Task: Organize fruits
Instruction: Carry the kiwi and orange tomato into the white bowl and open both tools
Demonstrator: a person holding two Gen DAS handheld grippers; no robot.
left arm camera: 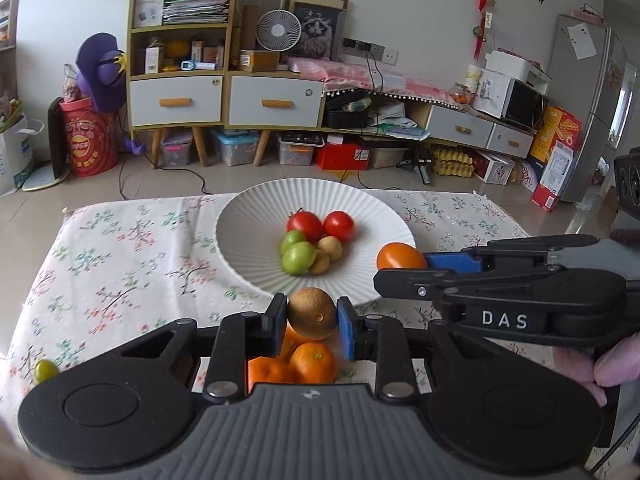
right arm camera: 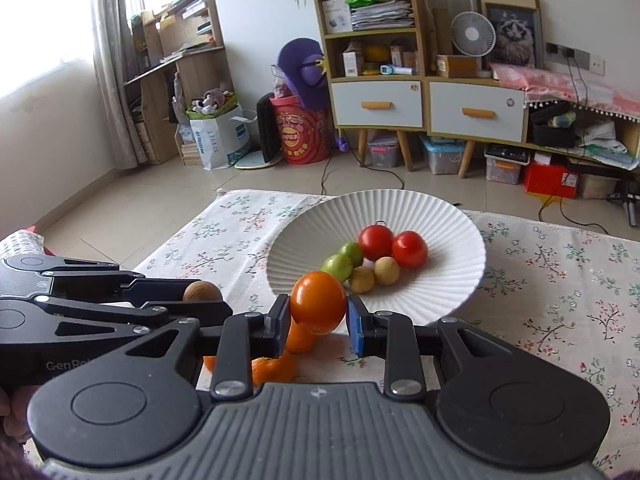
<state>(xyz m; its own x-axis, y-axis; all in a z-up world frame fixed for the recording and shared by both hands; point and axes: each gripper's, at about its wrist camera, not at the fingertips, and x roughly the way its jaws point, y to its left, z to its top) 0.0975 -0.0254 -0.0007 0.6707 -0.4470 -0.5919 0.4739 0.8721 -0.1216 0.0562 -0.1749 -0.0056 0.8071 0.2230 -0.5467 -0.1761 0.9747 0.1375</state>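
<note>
Left wrist view: left gripper (left arm camera: 311,317) is closed on a kiwi (left arm camera: 311,313), right gripper (right arm camera: 318,314) closed on an orange tomato (right arm camera: 318,303). The plate (left arm camera: 248,216) lies at 12 o'clock from both; the right one is nearer its rim.

A lived-in home: cabinets (left arm camera: 224,80) and a fan (left arm camera: 278,31) at twelve o'clock, a fridge (left arm camera: 588,108) at two.
</note>
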